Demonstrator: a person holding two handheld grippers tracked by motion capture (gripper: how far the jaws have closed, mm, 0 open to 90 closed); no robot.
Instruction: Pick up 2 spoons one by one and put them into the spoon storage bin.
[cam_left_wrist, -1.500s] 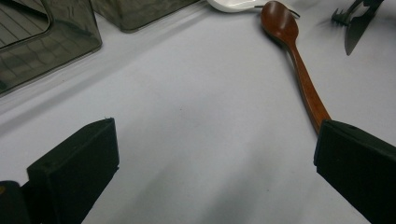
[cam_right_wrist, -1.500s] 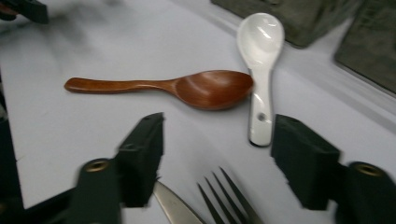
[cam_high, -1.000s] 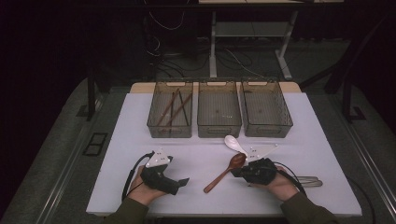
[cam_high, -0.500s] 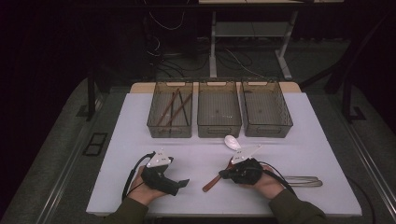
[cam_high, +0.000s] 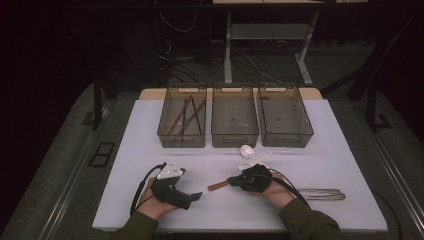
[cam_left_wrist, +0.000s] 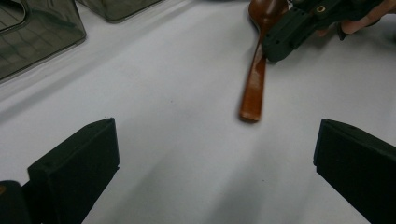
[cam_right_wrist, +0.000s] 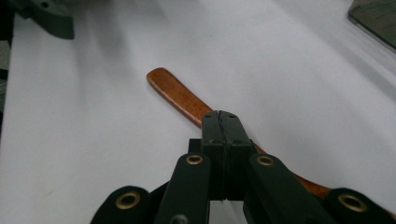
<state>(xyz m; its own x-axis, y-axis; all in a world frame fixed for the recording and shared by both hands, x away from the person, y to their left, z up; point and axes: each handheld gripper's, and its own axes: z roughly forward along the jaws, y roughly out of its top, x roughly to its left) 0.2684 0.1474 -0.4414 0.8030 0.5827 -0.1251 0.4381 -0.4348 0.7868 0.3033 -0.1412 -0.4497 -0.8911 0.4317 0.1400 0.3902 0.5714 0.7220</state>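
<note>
A brown wooden spoon lies on the white table, handle end pointing left. My right gripper is shut, its two pads pressed flat together right above the spoon's handle; the handle runs underneath the jaws, not between them. In the left gripper view the right gripper sits over the spoon's neck, just below the bowl. My left gripper rests at the front left, open and with nothing between its jaws, facing the spoon's handle end.
Three clear bins stand in a row at the back: the left one holds chopsticks, the middle and right look bare. A white spoon lies behind the right hand. A metal utensil lies at the front right.
My right hand has slid left over the wooden spoon and now covers its bowl. The spoon's handle end has shifted a little left and back. The left gripper has stayed put.
</note>
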